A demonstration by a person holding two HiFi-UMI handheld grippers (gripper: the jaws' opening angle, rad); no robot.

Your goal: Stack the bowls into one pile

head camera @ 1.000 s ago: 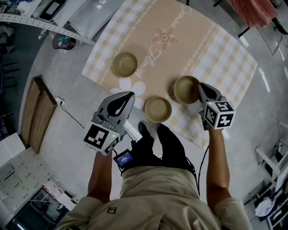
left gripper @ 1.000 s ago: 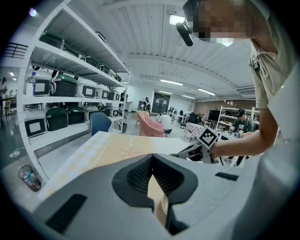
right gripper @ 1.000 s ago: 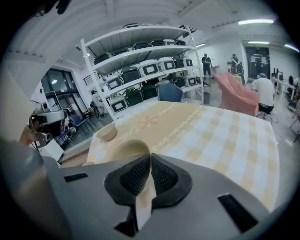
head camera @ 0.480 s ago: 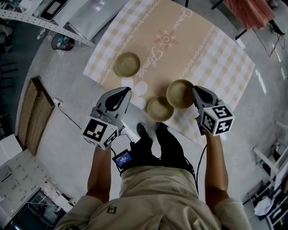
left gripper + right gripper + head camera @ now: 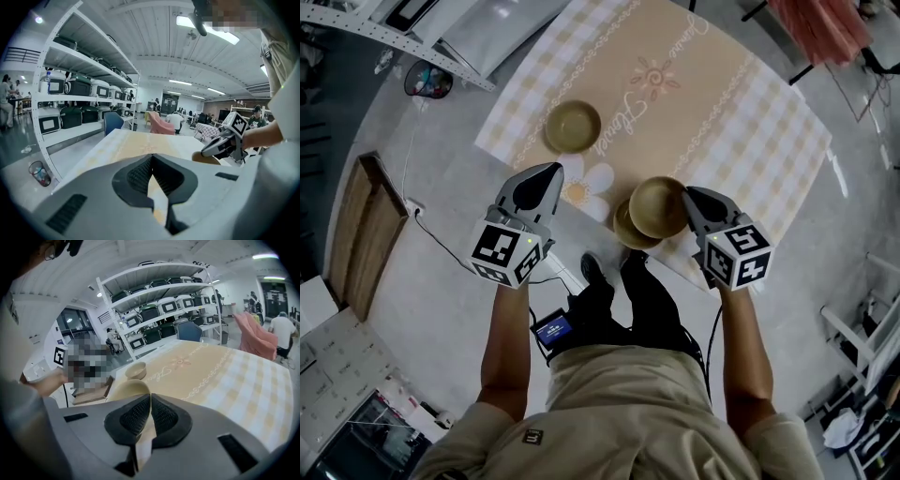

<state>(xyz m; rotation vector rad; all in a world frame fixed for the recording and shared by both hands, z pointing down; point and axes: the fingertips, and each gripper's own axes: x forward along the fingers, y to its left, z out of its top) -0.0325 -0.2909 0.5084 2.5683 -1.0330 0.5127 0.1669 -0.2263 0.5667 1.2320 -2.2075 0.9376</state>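
A checked tablecloth [image 5: 750, 112] is spread in a hall lined with shelving [image 5: 154, 301]. One bowl [image 5: 657, 206] is pinched by its rim in the right gripper [image 5: 690, 197] and held over, seemingly just clear of, a second bowl [image 5: 622, 231] at the near edge. A third bowl [image 5: 572, 127] sits well apart. The left gripper [image 5: 551, 172] is closed on nothing. The bowls are judged light, rigid and smooth, best taken at the rim

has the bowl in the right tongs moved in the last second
Yes. The held bowl has travelled left toward the bowl at the table's near edge. In the head view it was clear to that bowl's right, and now it overlaps it.
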